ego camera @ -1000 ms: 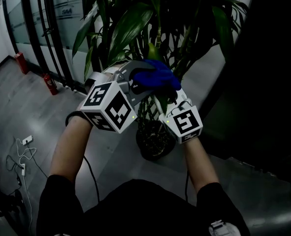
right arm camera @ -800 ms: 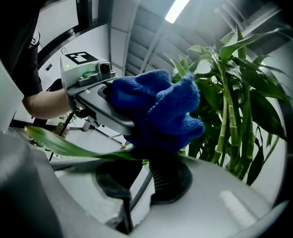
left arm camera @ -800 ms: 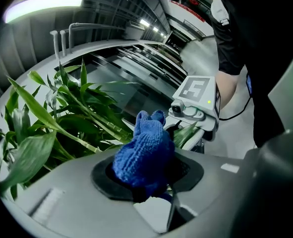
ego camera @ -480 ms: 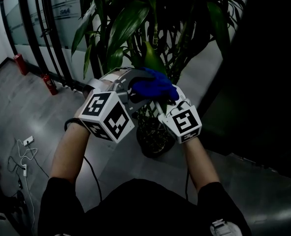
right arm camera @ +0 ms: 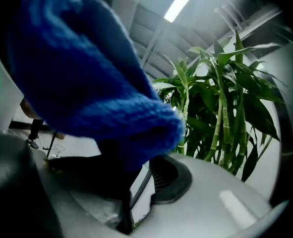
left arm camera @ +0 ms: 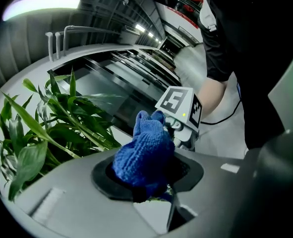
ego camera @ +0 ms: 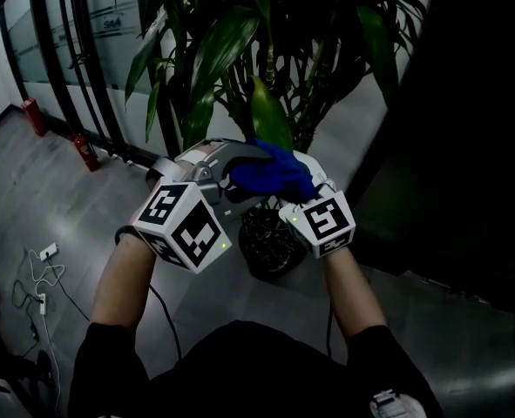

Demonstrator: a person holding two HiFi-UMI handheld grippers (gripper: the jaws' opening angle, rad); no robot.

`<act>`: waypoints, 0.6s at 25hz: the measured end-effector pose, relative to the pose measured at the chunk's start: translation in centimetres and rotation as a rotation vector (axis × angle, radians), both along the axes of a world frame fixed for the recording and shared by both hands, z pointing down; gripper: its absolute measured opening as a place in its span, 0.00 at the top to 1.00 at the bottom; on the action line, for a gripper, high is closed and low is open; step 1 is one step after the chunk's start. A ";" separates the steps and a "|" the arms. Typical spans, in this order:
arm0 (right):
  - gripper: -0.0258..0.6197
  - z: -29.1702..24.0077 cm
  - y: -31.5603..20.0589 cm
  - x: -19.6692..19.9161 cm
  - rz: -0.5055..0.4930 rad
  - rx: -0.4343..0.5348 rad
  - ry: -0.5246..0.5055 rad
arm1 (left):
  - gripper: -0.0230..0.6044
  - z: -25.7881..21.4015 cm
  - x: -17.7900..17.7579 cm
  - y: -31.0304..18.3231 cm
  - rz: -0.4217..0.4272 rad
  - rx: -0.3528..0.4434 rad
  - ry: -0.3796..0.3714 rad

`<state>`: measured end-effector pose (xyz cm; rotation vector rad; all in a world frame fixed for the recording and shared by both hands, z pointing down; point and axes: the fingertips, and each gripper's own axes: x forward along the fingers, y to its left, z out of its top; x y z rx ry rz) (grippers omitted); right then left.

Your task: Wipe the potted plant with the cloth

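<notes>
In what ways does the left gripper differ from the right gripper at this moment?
The left gripper is shut on the blue cloth; the right gripper has its jaws together, without cloth. In the head view the left gripper lies left of the cloth, the right gripper right of it. Both are close to the plant.

Blue knitted cloth [ego camera: 270, 171], bunched, centre, against drooping leaf [ego camera: 270, 116]. Potted plant [ego camera: 240, 50] beyond: tall, green, upright, dark pot [ego camera: 270, 249].
</notes>
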<state>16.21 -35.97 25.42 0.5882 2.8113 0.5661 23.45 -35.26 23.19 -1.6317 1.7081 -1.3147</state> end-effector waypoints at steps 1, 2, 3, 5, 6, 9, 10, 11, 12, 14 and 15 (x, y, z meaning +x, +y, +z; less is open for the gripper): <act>0.90 0.0 0.0 0.1 -0.003 -0.004 0.000 | 0.72 0.1 0.5 0.1 0.017 0.004 0.027; 0.90 0.0 0.0 0.2 -0.005 -0.008 0.001 | 0.72 0.2 0.8 0.1 0.034 0.011 0.056; 0.90 0.0 0.1 0.3 -0.008 -0.011 0.003 | 0.72 0.3 1.1 0.2 0.044 0.019 0.082; 0.90 0.2 0.2 0.4 -0.014 -0.014 0.004 | 0.72 0.4 1.1 0.4 0.045 0.033 0.110; 0.90 0.2 0.3 0.5 -0.017 -0.015 0.005 | 0.72 0.4 1.0 0.5 0.042 0.037 0.115; 0.90 0.4 0.4 0.6 -0.028 -0.021 0.005 | 0.72 0.6 1.0 0.9 0.036 0.046 0.131; 0.90 0.5 0.5 0.7 -0.032 -0.024 0.006 | 0.72 0.6 1.0 1.0 0.035 0.051 0.140; 0.90 0.6 0.6 0.8 -0.036 -0.027 0.008 | 0.72 0.7 1.0 1.1 0.033 0.058 0.153; 0.90 0.7 0.6 0.9 -0.040 -0.031 0.011 | 0.72 0.9 1.0 1.3 0.030 0.064 0.167; 0.90 1.2 0.8 1.1 -0.049 -0.035 0.019 | 0.72 1.4 1.1 1.6 0.021 0.075 0.196; 0.90 1.5 0.8 1.2 -0.053 -0.037 0.024 | 0.72 1.6 1.0 1.7 0.015 0.079 0.208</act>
